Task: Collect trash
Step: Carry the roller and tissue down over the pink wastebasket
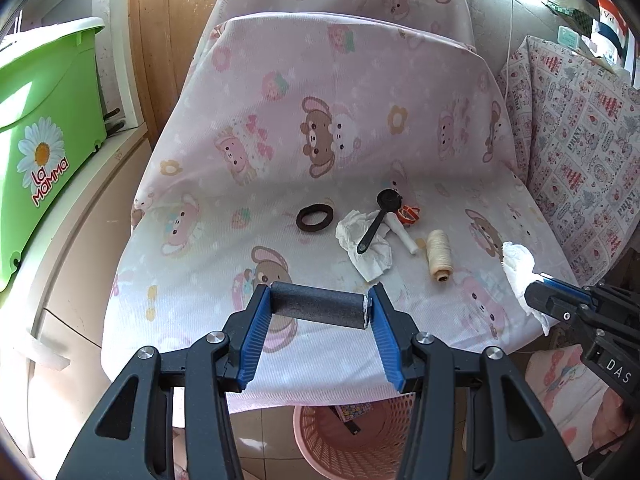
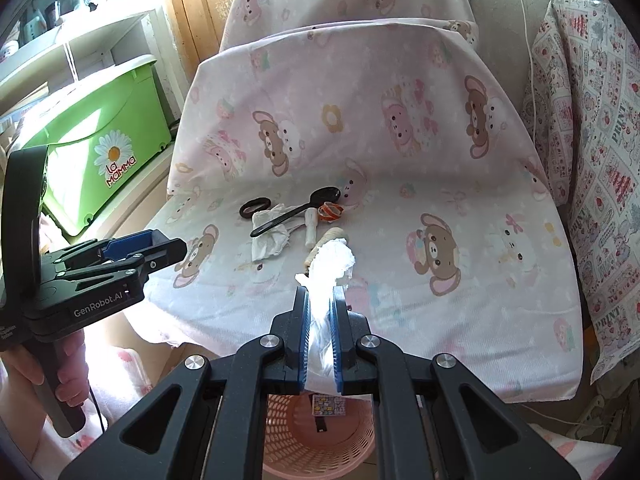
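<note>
My left gripper is shut on a dark grey foam cylinder, held crosswise above the seat's front edge and the pink basket. My right gripper is shut on a crumpled white tissue, also over the pink basket. The right gripper and its tissue show at the right in the left wrist view. On the pink bear-print seat cover lie another crumpled tissue, a black spoon, a brown hair ring, a white tube, an orange tape scrap and a beige thread spool.
A green La Mamma bin stands on a white cabinet at the left. A patterned cloth covers furniture at the right. The basket holds a small printed card. The left gripper shows at the left in the right wrist view.
</note>
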The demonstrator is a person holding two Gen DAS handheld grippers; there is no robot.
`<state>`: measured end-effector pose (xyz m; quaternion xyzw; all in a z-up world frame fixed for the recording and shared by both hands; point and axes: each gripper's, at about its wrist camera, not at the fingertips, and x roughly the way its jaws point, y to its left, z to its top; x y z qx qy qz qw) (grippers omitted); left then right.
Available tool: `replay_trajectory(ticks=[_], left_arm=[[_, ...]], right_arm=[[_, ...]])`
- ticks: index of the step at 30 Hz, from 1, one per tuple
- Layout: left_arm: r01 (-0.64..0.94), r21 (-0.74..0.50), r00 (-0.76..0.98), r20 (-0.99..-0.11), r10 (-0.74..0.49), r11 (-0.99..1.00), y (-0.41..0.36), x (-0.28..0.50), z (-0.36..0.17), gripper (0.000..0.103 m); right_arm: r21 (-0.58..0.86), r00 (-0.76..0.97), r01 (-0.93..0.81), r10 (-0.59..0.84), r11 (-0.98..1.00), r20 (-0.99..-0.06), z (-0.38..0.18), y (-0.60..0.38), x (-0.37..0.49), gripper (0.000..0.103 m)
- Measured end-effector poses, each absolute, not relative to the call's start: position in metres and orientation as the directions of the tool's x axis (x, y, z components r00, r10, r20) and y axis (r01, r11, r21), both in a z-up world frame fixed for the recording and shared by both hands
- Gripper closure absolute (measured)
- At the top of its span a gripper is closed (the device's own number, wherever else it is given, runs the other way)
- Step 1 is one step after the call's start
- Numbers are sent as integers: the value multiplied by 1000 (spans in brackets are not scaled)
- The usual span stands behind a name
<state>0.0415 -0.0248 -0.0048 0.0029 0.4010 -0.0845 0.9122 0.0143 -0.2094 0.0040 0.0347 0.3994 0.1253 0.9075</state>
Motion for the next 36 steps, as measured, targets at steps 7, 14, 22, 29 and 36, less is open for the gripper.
replay_trajectory(ticks=[7, 14, 22, 29, 36], left_arm=[[180, -114, 647, -734, -205, 977, -25, 15, -3, 55], [214, -150, 594, -764, -250, 965, -27, 12, -9, 55], [214, -290, 467, -808, -359, 933, -21, 14, -28, 55], [207, -296, 429, -829, -358, 933, -23, 13, -41, 55], [192, -294, 380, -857, -348, 936, -29, 14, -61, 55]], right_arm=[[189, 620, -252, 308, 949, -722, 0, -195, -11, 93], [213, 569, -297, 351, 931, -744, -9, -184, -28, 93], [213, 481, -339, 363, 916, -798, -32, -174, -34, 93], [200, 389, -325, 323, 925, -863, -71, -166, -26, 93], [238, 284, -232, 300, 943, -911, -115, -178, -18, 93]])
